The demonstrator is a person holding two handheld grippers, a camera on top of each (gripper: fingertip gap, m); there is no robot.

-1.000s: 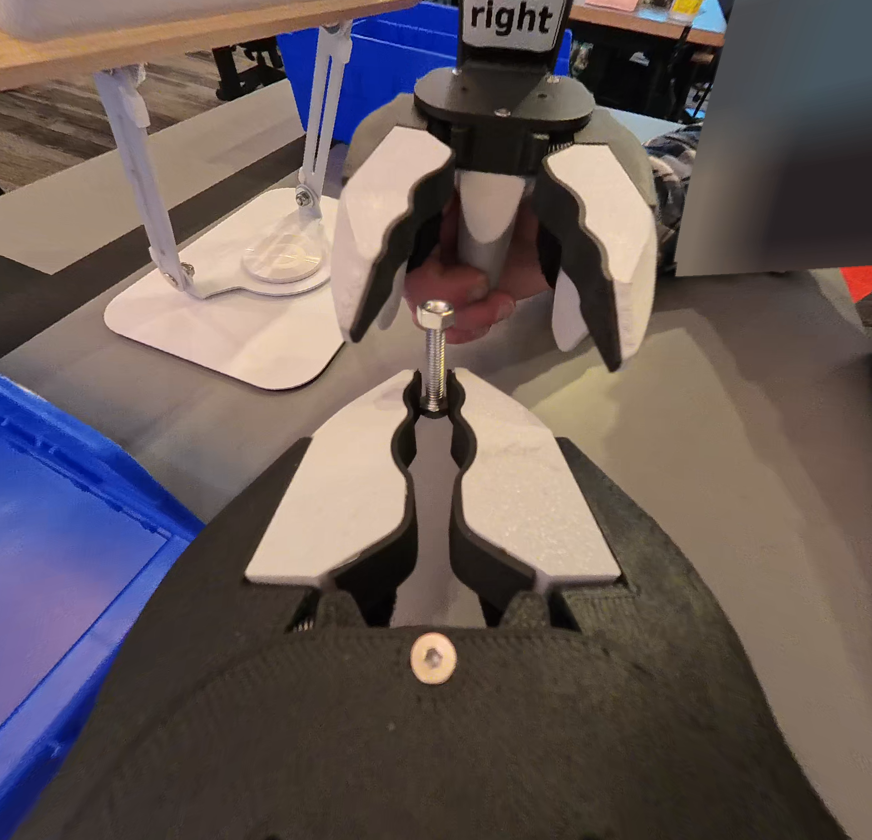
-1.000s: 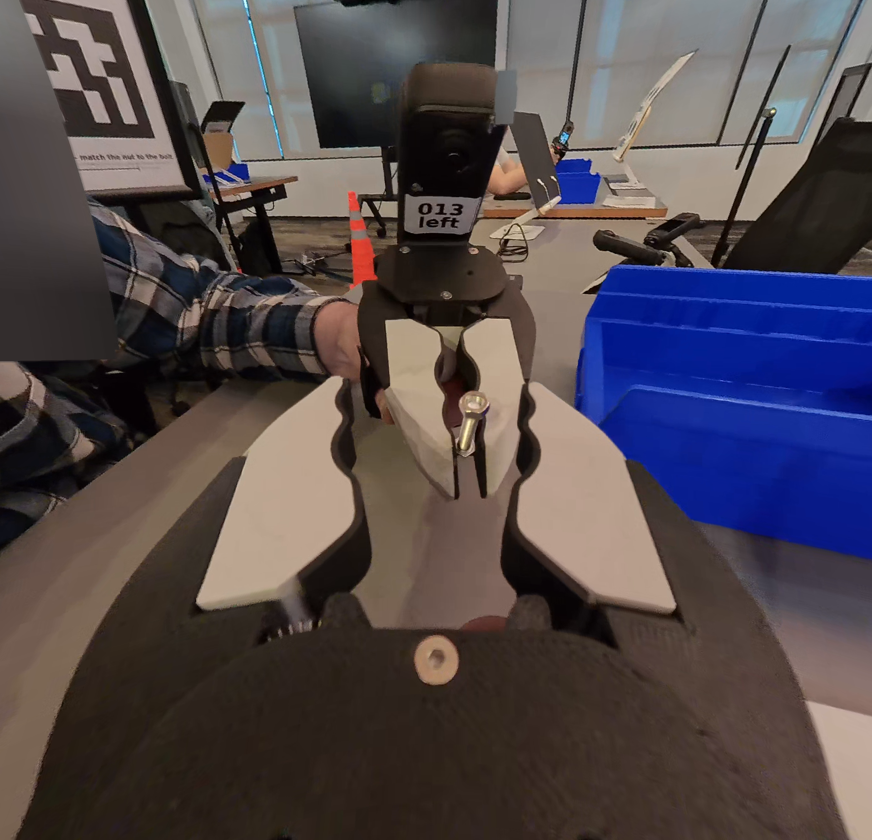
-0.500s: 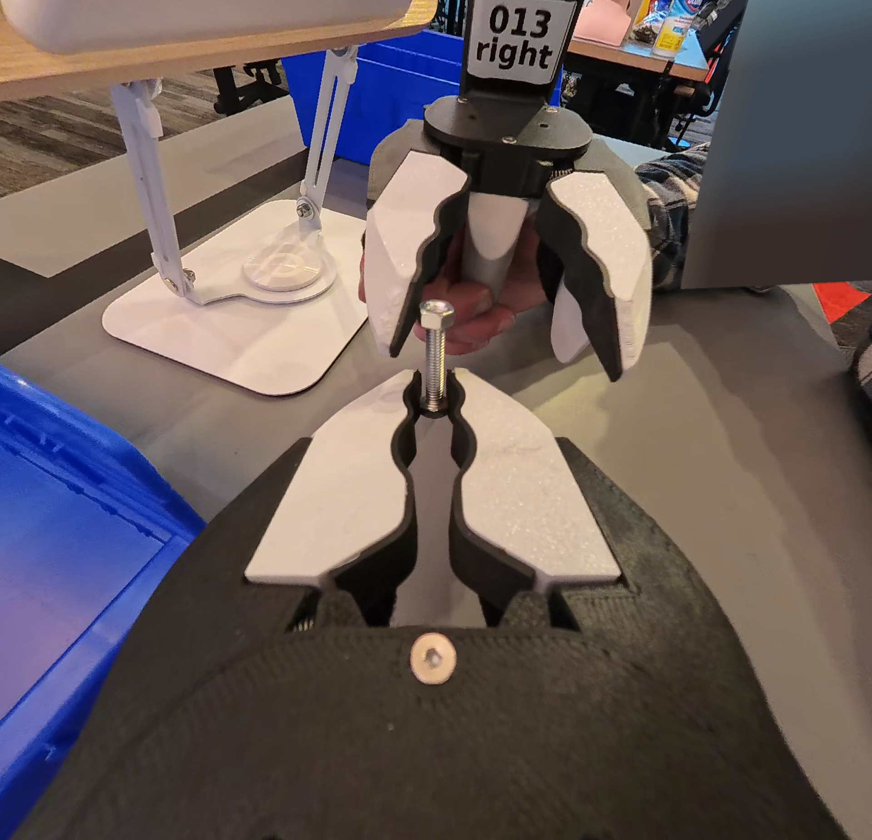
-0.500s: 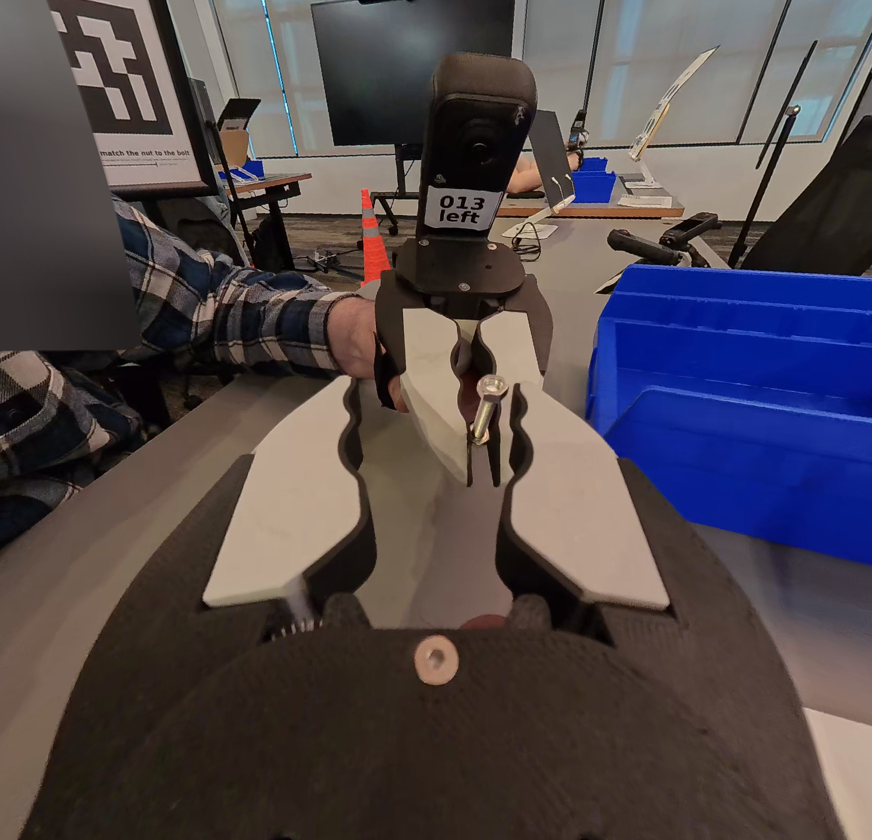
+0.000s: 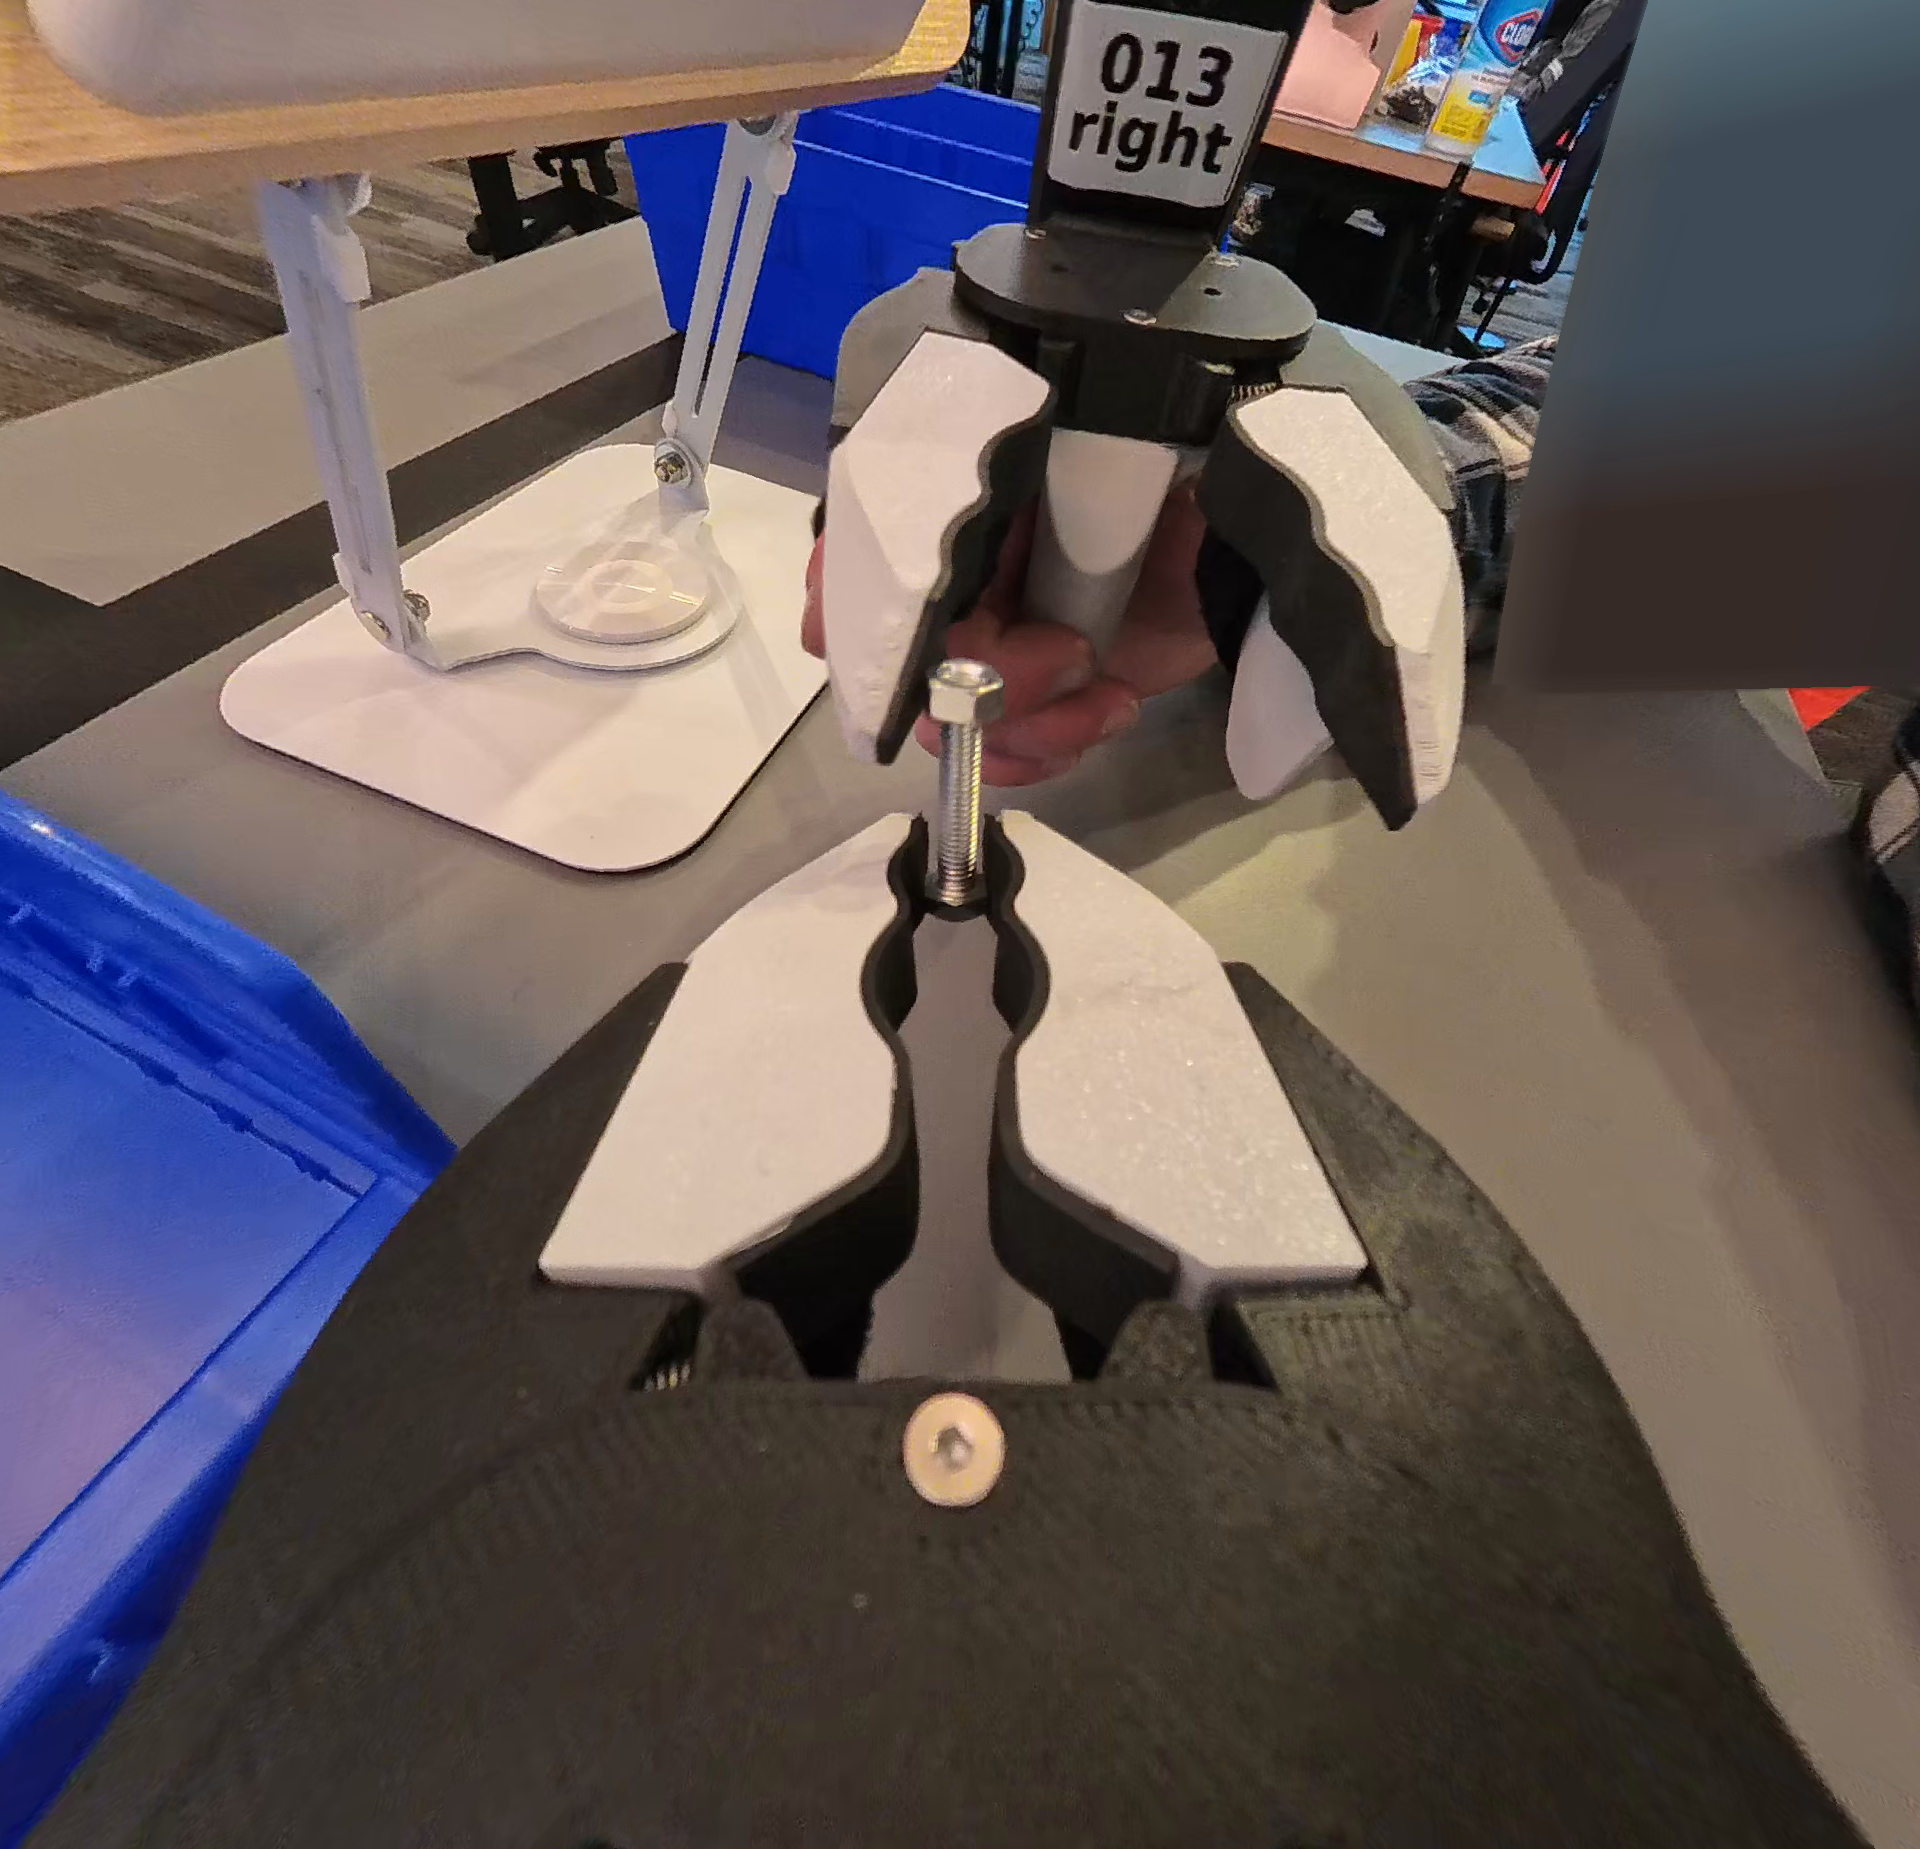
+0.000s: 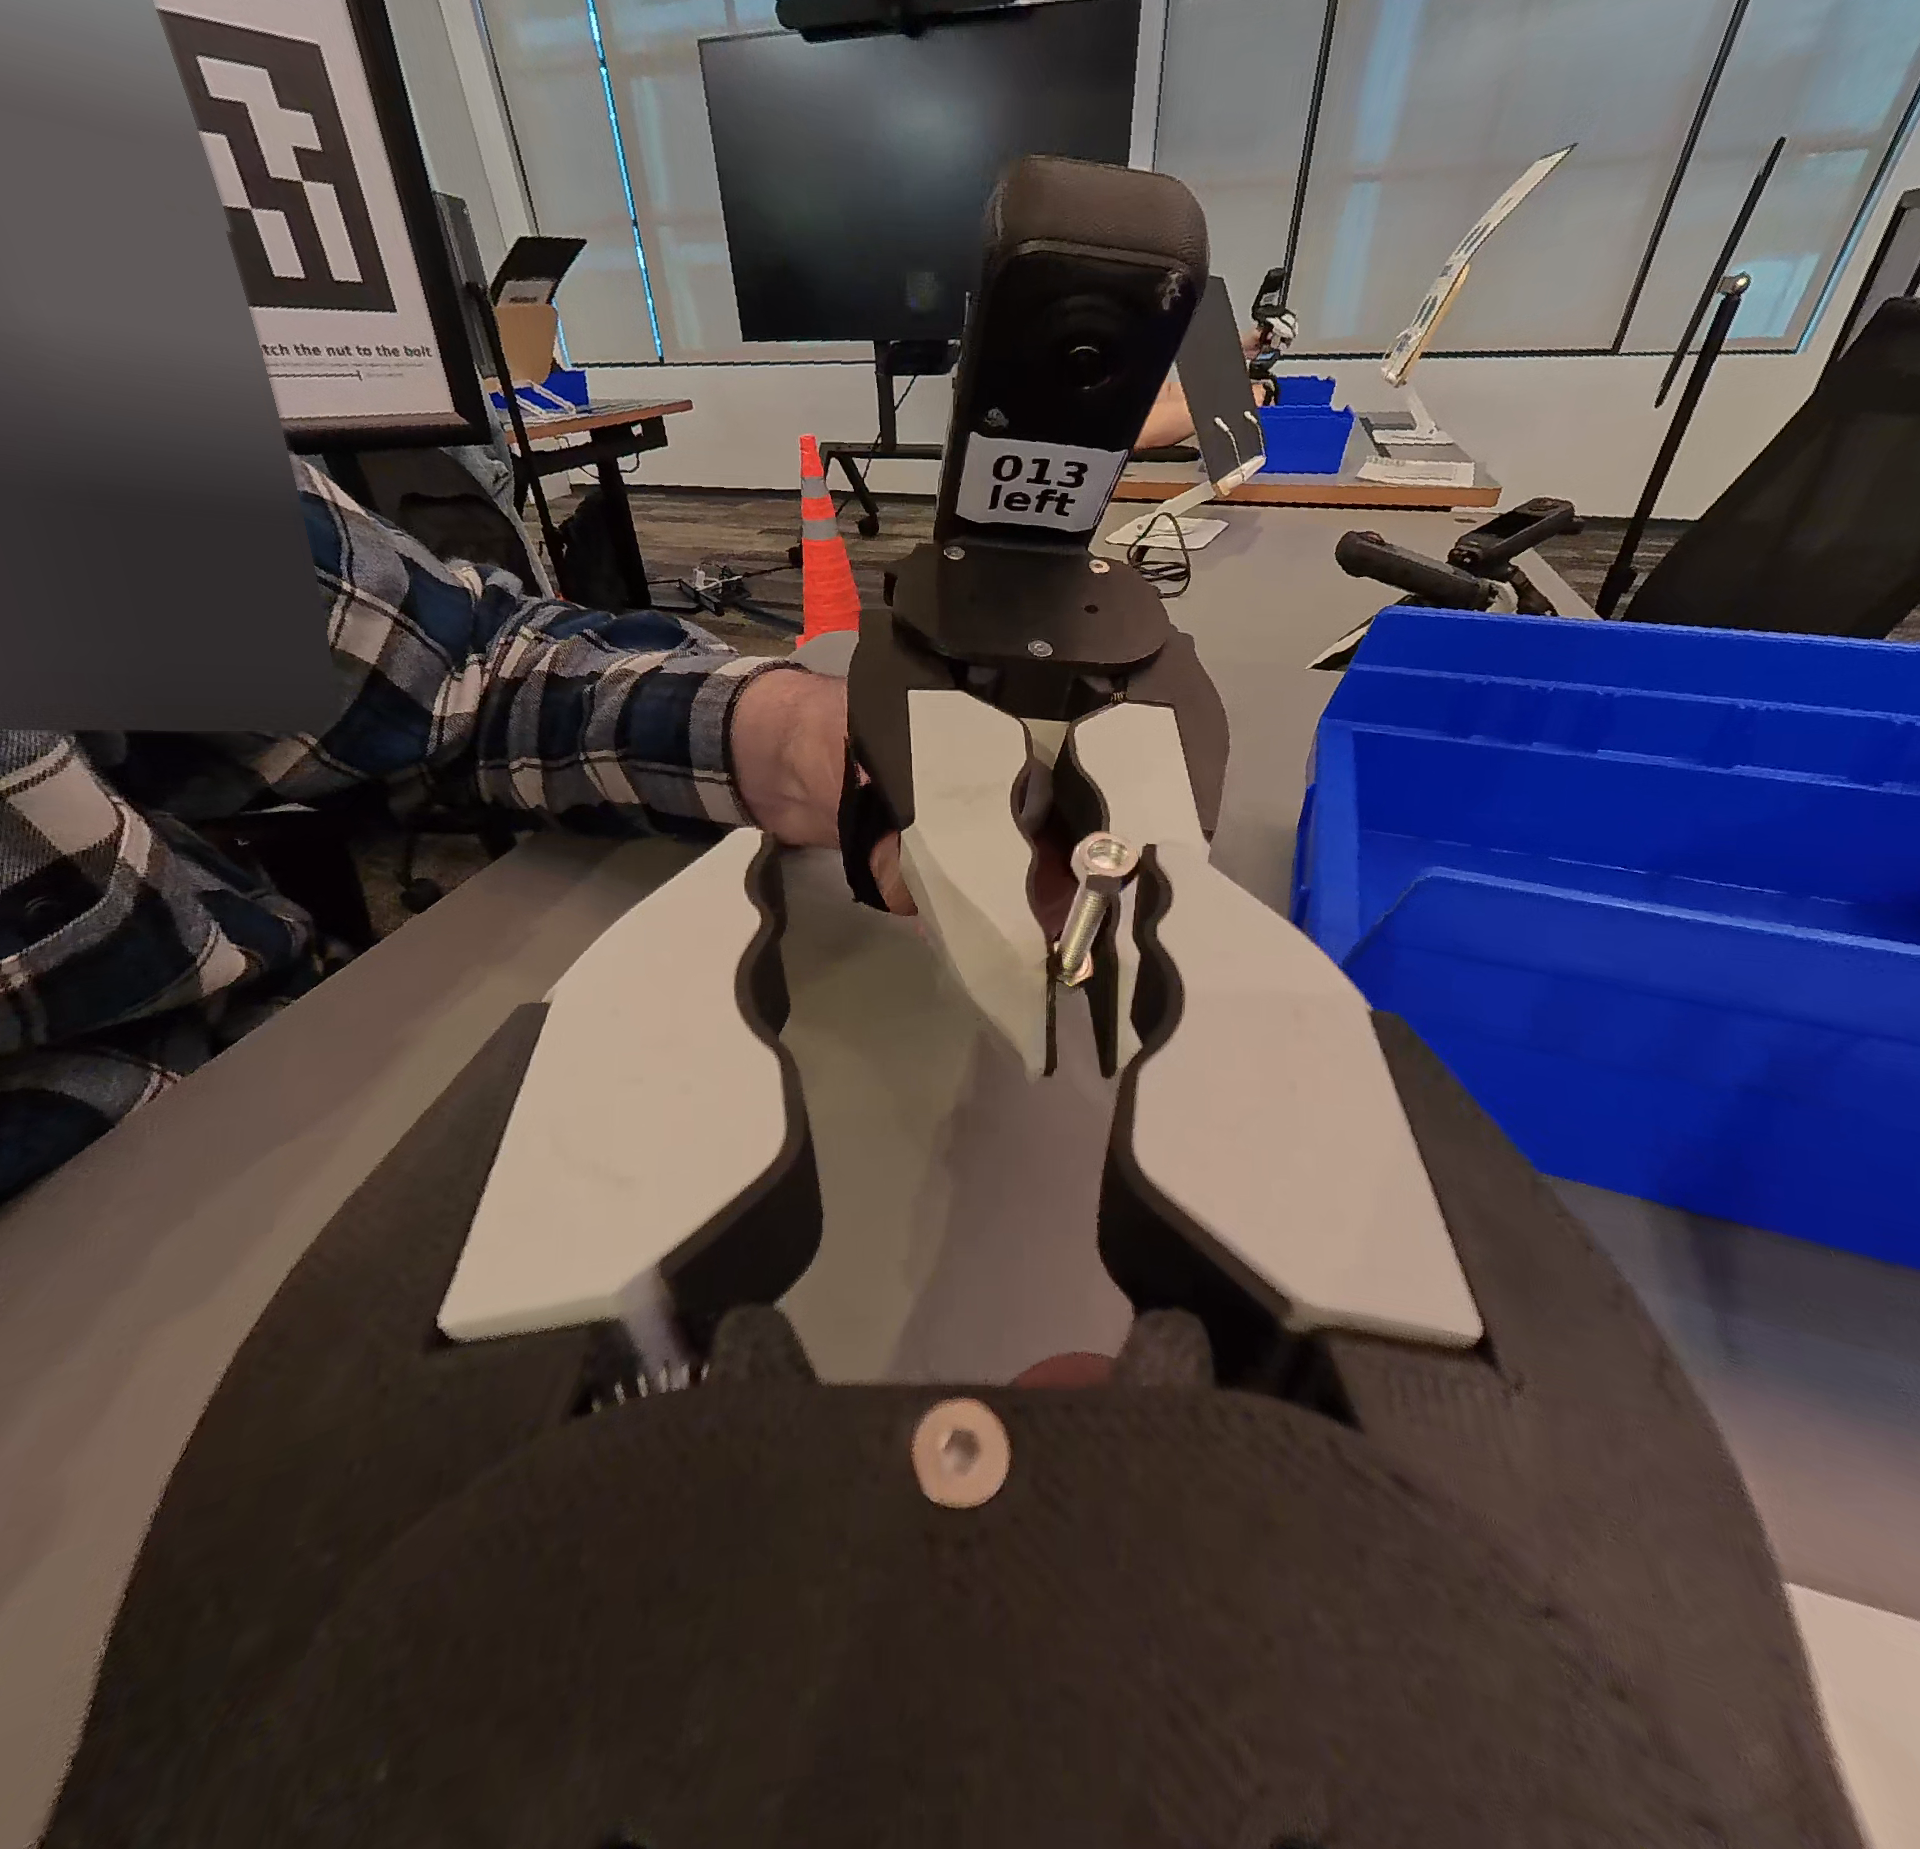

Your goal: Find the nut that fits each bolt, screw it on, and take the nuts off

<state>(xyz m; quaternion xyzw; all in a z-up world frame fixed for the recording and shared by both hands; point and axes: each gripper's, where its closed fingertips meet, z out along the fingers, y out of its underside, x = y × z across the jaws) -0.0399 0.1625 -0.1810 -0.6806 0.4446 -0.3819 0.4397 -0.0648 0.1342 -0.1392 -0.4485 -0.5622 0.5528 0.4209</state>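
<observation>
Left gripper: jaws narrow, clamped on the lower end of a silver bolt, pads pressed to its threaded shank at the very tips; bolt upright, rising clear above the jaws, a silver hex nut seated at its top end. Right gripper: jaws wide, nothing between the pads pressing; it faces the left gripper head-on, one fingertip just beside the nut on its left, the other well off to the right, so nut and bolt top stand inside the open span near one finger. Grey bench beneath both. Blue bin low and to the left of the left jaws; white stand base beyond them to the left; plaid sleeve behind the left gripper
</observation>
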